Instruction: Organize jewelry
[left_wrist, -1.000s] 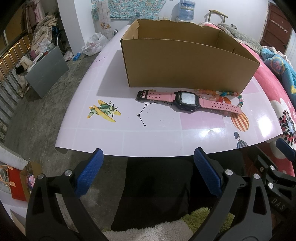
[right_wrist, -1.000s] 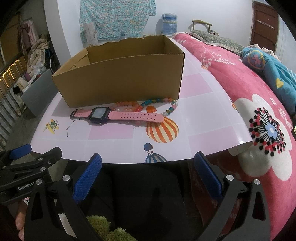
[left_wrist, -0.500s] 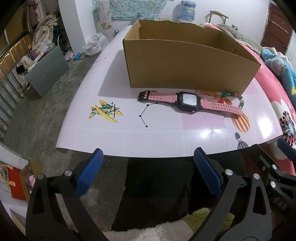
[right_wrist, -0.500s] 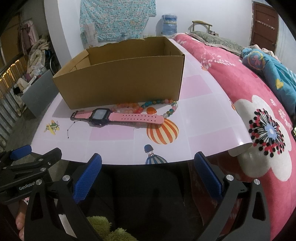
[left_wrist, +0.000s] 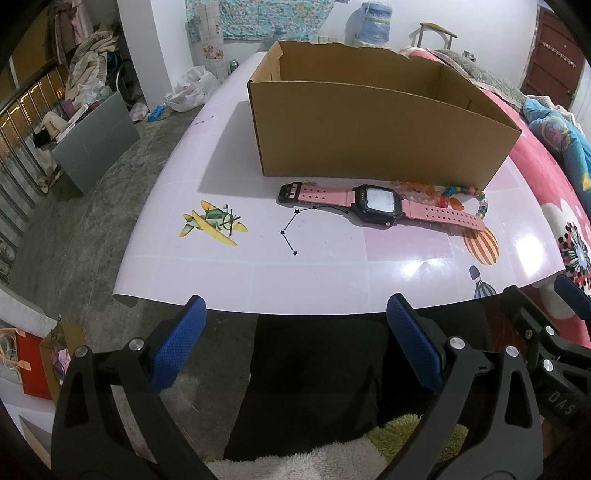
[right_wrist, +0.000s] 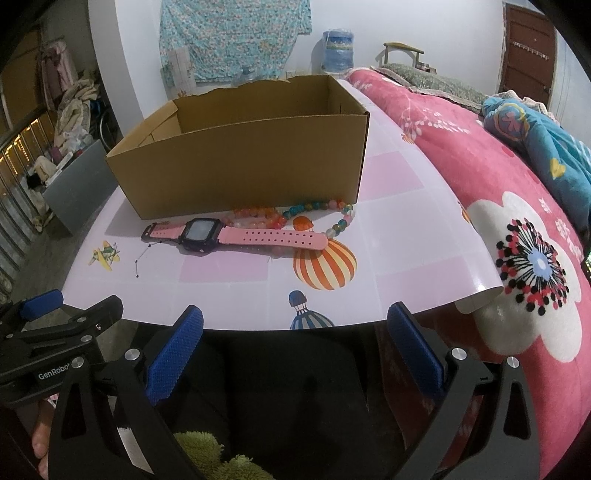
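blue-padded left gripper (left_wrist: 295, 339) and right gripper (right_wrist: 295, 339) both spread wide, empty, short of the pink watch (right_wrist: 236, 236)

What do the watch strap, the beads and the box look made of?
Watch strap: matte pink rubber or silicone, punched holes, lying limp. Beads: glossy, partly translucent, glass or plastic, can't tell. Box: plain brown cardboard, torn back edge.

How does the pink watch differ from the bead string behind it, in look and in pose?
The pink watch is one flat strap with a dark square face, lying stretched out; the bead string is many round, multicoloured beads, curved in a loop. The watch lies nearer the grippers, the beads nearer the cardboard box. Both rest on the table.
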